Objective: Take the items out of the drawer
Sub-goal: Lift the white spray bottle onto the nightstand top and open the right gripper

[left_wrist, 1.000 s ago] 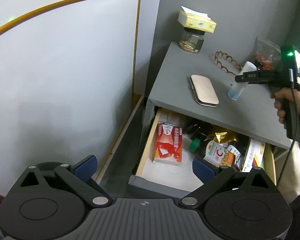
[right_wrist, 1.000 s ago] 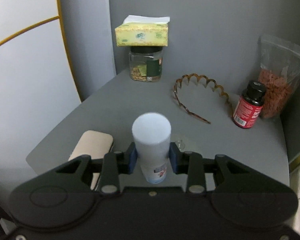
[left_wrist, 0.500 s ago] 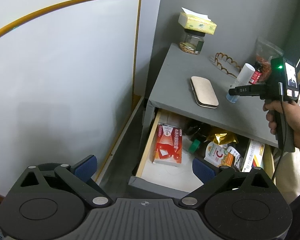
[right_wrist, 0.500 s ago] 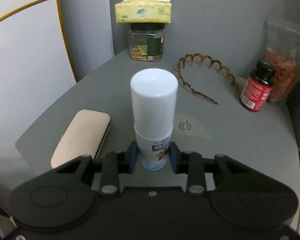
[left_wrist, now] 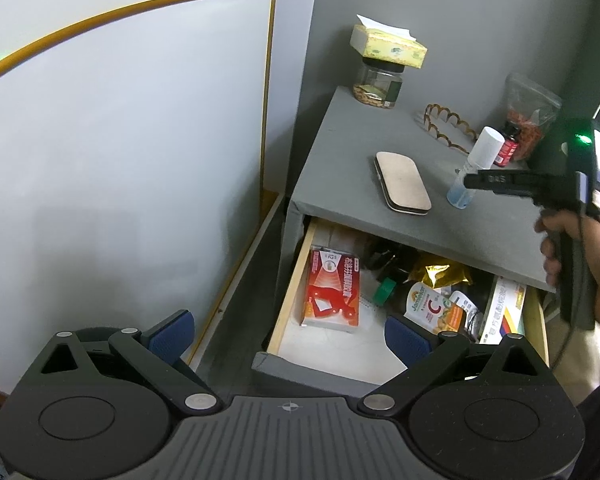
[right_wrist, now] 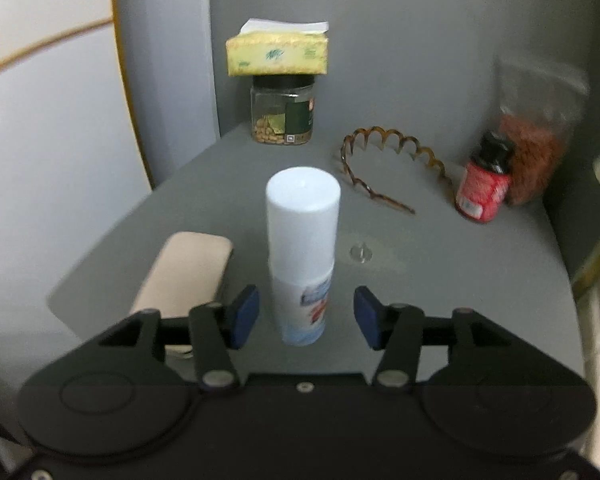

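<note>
While the white-capped cylindrical bottle with a pale blue base [right_wrist: 302,256] stands upright on the grey cabinet top [right_wrist: 440,280], the right gripper [right_wrist: 306,312] sits level with its lower half, blue pads spread to either side of the bottle with a gap showing on both sides, so nothing is clamped. From the left wrist view the same bottle [left_wrist: 476,168] stands near the front edge of the top, just right of the flat beige oblong case [left_wrist: 403,182], with the right gripper's black fingers crossing in front of it. Its label carries blue and red print, too blurred to read.

Below, the open wooden-sided drawer [left_wrist: 290,288] holds a red and white box printed with Chinese characters and the number 12 [left_wrist: 332,290], a crumpled gold foil packet [left_wrist: 440,274], a pouch marked "Jamieson" with a large "C" [left_wrist: 428,306], a green-capped dark bottle [left_wrist: 386,290] and a white carton with Chinese text [left_wrist: 502,308] at the right side. The left gripper [left_wrist: 290,336] hangs over the drawer's front end, its blue pads wide apart and holding nothing.

At the back of the top stand a clear jar of nuts with a dark green label [right_wrist: 282,110], a yellow tissue pack [right_wrist: 278,54] on its lid, a brown wavy headband [right_wrist: 384,160] and a red-labelled black-capped bottle [right_wrist: 484,184].
</note>
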`<state>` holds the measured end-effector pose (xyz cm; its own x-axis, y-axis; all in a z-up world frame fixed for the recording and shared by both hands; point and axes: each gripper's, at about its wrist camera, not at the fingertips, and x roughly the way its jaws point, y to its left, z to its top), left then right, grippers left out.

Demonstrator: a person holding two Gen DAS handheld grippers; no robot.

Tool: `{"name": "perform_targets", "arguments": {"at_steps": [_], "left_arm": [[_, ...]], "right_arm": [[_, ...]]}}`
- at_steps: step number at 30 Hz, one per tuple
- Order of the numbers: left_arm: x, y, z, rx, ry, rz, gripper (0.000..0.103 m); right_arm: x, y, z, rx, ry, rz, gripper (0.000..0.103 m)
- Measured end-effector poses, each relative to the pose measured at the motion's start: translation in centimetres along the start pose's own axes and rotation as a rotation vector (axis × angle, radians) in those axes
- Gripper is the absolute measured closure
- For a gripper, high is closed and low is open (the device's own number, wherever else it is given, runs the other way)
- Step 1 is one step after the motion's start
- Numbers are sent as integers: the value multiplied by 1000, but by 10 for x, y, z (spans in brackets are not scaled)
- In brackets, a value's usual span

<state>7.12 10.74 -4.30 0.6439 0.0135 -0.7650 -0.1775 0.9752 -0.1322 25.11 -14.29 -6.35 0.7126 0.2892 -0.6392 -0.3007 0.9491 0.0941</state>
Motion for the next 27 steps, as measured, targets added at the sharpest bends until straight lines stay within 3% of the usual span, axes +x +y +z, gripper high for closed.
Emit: {"name": "perform_targets", "arguments": {"at_steps": [4,9,12,18,21,25,27], "left_arm": [[0,-1,-1,6,1,-3,3],[0,-4,-3,20,0,1,3],[1,-3,-2,19,-1,5,3],[5,-3,-3,17,12,10,3],[4,-4,-3,18,12,4,3],[4,-4,-2,14,14,-3,3],[5,-4,-2,11,17,-7,3]], "right_arm": [[-13,9,-21,54,-14,89,57],[20,32,-21,38,52,151,57],[26,47,-18,15,68,150,54],[35,77,-13,-40,97,149,64],[31,79,-13,-71,93,96,63],[5,54,-13,-15,26,69,60],[-4,37,-14,8,-13,-11,59]]}}
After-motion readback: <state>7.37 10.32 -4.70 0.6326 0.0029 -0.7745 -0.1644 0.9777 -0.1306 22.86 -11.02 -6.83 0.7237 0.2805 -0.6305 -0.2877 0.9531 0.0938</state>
